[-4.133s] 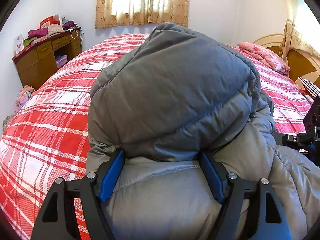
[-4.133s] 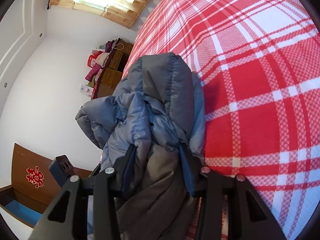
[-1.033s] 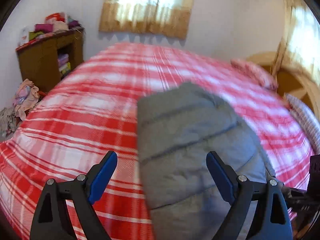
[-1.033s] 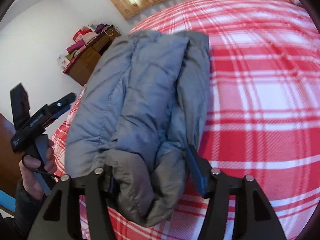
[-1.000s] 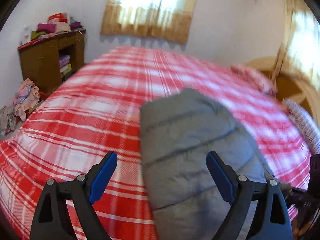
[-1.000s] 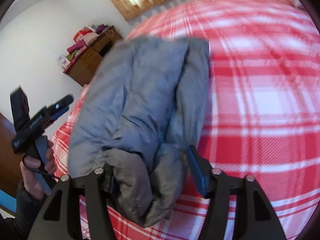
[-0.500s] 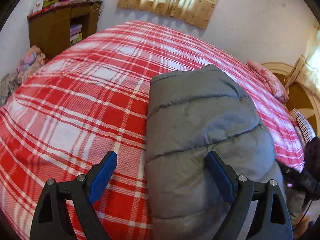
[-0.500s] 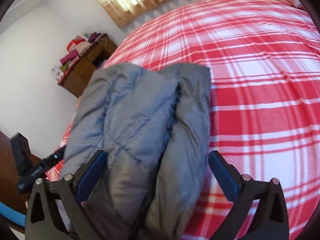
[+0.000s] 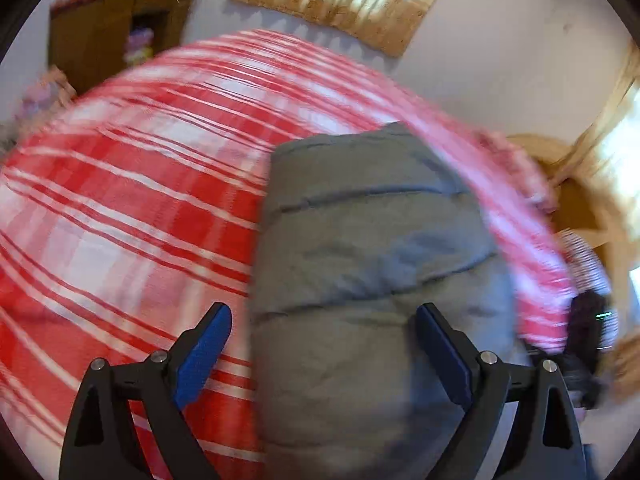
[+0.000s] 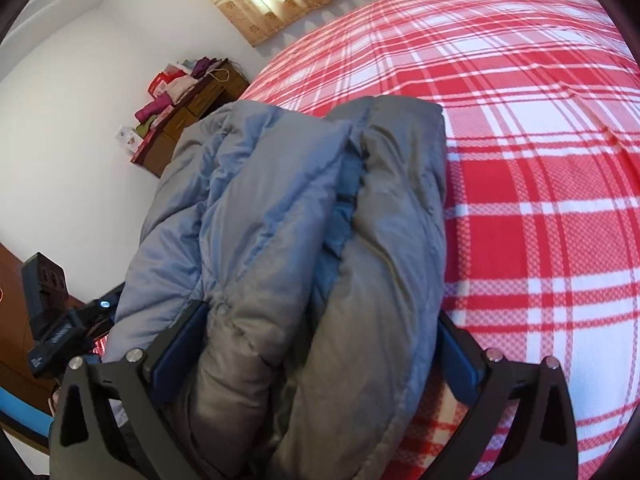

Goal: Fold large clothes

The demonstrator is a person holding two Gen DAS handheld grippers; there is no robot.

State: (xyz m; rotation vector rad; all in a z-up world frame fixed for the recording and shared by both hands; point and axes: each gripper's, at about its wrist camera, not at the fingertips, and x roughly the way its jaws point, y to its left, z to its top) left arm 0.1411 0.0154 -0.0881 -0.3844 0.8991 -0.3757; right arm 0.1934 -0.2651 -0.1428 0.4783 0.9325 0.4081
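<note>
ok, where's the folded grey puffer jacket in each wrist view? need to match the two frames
Left wrist: grey puffer jacket fills centre to lower right, on the red plaid bedspread.
Right wrist: same jacket fills centre-left, running down between the wide-open fingers.
Shared landmark: the wooden cabinet stacked with clothes, top left in the left view, mid-left in the right view.

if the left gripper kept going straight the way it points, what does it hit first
Most likely the folded grey down jacket, which fills the right part of the gap ahead of the open left gripper; the red plaid bedspread lies just left. Blur makes depth uncertain.
</note>
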